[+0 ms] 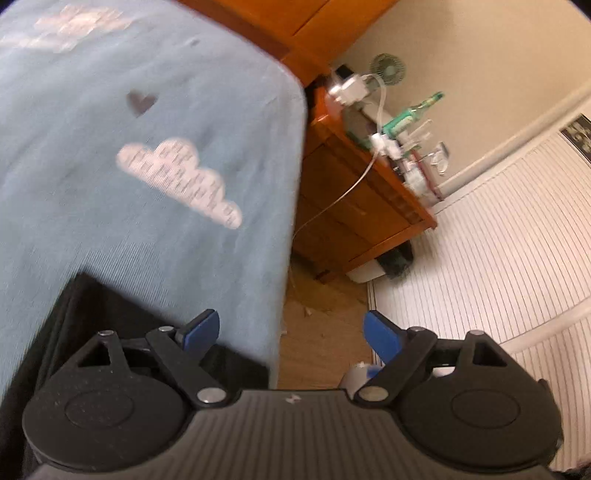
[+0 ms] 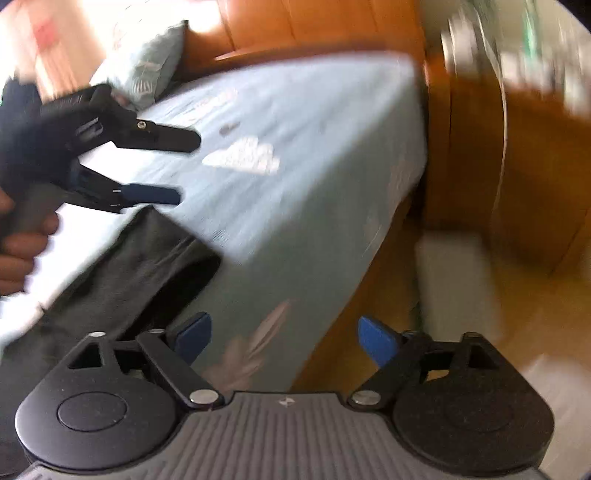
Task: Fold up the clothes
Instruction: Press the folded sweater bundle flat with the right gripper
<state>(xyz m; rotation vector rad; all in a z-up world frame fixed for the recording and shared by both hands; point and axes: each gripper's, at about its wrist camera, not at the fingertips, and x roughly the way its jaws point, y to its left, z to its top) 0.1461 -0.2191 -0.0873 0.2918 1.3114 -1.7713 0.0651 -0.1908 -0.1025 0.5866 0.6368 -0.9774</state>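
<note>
**Supervisor:** Report finger state, both units.

**Operator:** I see the left gripper [image 1: 291, 332] with its blue pads spread wide and nothing between them. I see the right gripper [image 2: 284, 338] the same: pads apart, gap bare. No earlier view is available to me, so I report the present state only.

**Supervisor:** Location of the garment?

**Operator:** The dark garment [image 2: 147, 266] lies flat on the bed, near its edge. In the left wrist view it sits directly beneath the left-hand pad [image 1: 201, 330]; I cannot tell whether that pad touches it. In the right wrist view, the left gripper hovers just above the garment's far corner, held by a hand [image 2: 22, 251].

**Supervisor:** Surface and surroundings?

**Operator:** The bed carries a light blue sheet [image 1: 110, 221] printed with a white cloud [image 1: 177, 181] and a small dark heart [image 1: 140, 103]. A pillow [image 2: 144, 66] rests against the wooden headboard [image 2: 295, 26]. Beside the bed stands a wooden nightstand [image 1: 354, 206] bearing a green bottle [image 1: 413, 110], a small fan [image 1: 388, 68] and a white cable. The floor is wood, with a ribbed white mat [image 1: 498, 240] near the nightstand. Both views are motion-blurred.
</note>
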